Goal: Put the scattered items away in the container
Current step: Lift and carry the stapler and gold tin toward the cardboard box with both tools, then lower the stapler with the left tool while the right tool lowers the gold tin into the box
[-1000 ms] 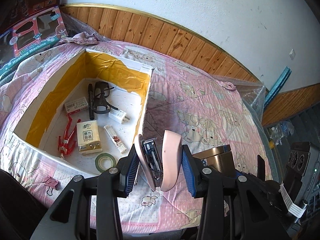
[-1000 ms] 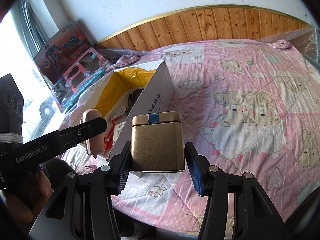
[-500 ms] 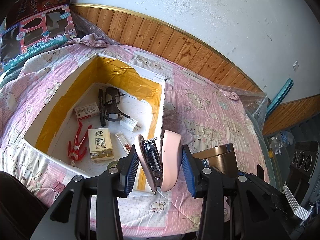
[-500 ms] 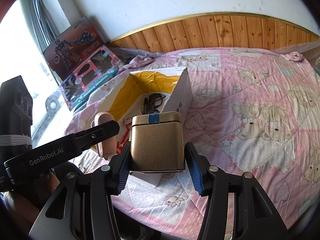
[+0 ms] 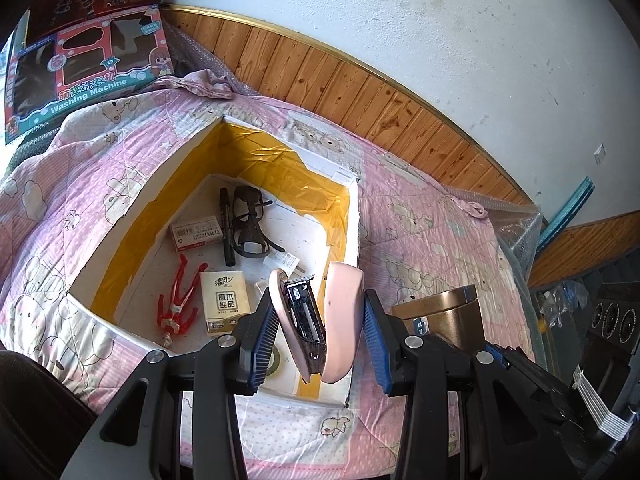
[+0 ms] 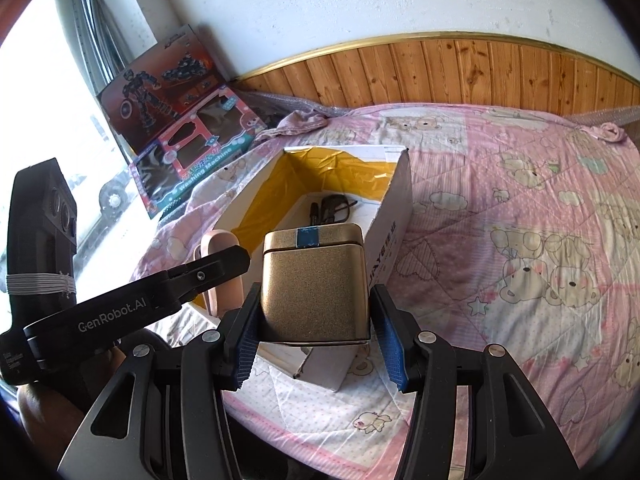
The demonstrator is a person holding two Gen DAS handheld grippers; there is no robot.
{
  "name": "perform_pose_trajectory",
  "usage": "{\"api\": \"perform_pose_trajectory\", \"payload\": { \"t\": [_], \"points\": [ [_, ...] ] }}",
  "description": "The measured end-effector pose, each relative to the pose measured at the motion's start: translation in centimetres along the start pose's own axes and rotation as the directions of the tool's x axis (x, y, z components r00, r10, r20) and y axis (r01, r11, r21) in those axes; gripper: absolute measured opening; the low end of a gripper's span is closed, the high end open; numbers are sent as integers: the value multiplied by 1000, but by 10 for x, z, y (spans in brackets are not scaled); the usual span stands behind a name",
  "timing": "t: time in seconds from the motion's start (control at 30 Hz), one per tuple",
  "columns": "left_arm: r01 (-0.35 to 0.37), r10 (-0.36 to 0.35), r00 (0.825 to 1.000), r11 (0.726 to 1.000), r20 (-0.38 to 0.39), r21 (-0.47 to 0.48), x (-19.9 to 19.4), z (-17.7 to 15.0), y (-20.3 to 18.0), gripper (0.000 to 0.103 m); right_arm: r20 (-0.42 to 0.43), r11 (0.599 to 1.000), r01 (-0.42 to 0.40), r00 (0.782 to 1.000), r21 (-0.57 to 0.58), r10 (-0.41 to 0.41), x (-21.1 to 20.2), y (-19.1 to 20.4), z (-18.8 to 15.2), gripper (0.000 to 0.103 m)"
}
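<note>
There are two grippers, and each one holds one thing. The left gripper (image 5: 318,332) squeezes a pink stapler (image 5: 320,320) between its blue pads, with the stapler's mouth gaping open so the metal part shows. It hangs over the near corner of the white box (image 5: 352,224). The right gripper (image 6: 316,340) is closed tight on a gold tin (image 6: 314,284), which has a small blue sticker on its lid. The tin hangs over the near right corner of the box.

The left wrist view looks down into the box. Inside lie one black marker (image 5: 227,228), one pair of dark glasses (image 5: 250,224), one small box of staples (image 5: 195,235), one red clip thing (image 5: 178,304), one pack of tissues (image 5: 224,302), one white plug (image 5: 286,261) and one roll of green tape (image 5: 276,362) partly hidden by the fingers. The inside walls are yellow. The right wrist view shows only the glasses and marker inside, but it shows the outside wall of the box with black letters too small to read.

The box sits on a pink blanket (image 6: 520,240) with bears on it. Two toy boxes (image 6: 192,148) lean by the wall. One says "Washing Machine". The left gripper's arm says "GenRobot.AI".
</note>
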State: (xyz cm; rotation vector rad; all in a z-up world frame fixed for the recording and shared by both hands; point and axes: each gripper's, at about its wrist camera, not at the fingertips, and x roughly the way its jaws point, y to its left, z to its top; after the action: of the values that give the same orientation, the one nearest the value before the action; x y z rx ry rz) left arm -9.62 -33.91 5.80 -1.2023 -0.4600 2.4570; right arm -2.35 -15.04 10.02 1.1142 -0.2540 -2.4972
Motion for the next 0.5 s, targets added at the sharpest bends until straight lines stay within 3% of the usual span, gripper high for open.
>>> {"api": "perform_pose_trajectory", "payload": {
  "t": [0.5],
  "points": [
    [-9,10,1000,999,16,-49,2,17,27,43,-15,999,-22,1000,-32,21,21,17,16,55]
  ]
}}
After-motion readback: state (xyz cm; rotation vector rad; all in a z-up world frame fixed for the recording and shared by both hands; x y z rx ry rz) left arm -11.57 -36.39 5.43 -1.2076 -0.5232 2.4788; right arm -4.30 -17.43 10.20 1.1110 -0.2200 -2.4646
